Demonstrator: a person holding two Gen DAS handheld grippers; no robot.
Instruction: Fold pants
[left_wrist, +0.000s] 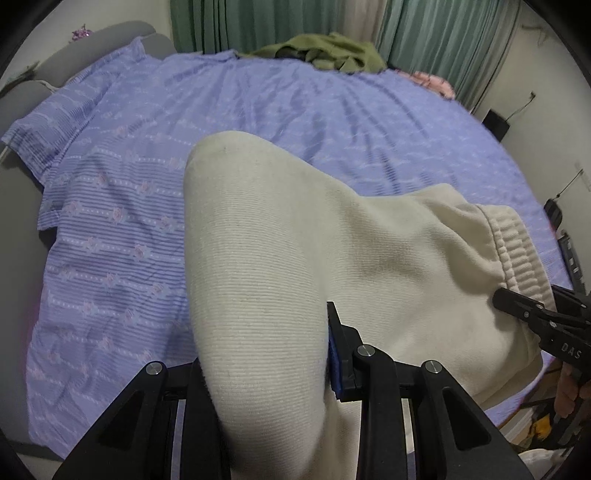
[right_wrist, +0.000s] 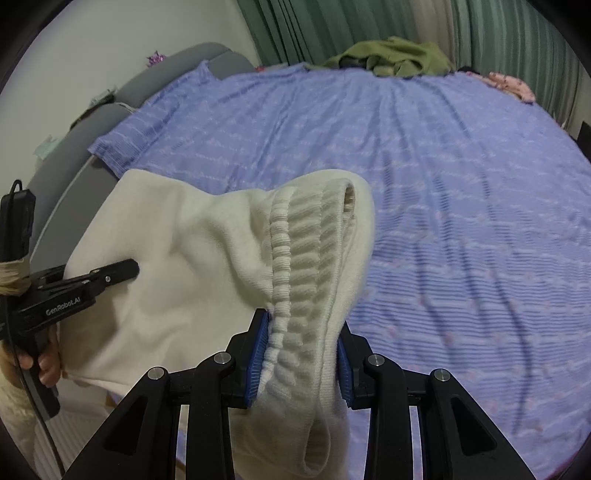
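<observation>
- Cream knit pants (left_wrist: 295, 258) hang bunched between the two grippers above the near edge of the bed (right_wrist: 461, 221), not yet laid on it.
- Left gripper (left_wrist: 258, 354) is clamped on a thick fold of the pants' plain fabric; one blue pad shows against the cloth, the other is hidden behind it.
- Right gripper (right_wrist: 301, 354) is clamped on the ribbed waistband (right_wrist: 295, 258), both blue pads pressing it from either side.
- Purple striped bedsheet (left_wrist: 332, 122) lies bare across the middle of the bed; a green garment (right_wrist: 391, 55) sits heaped at the far edge, with something pink (right_wrist: 511, 85) near the far right corner.
- Judging by this, folding has barely begun: the pants seem doubled over but no neat fold lies on the bed. Spreading them flat, aligning the legs and folding remain.
</observation>
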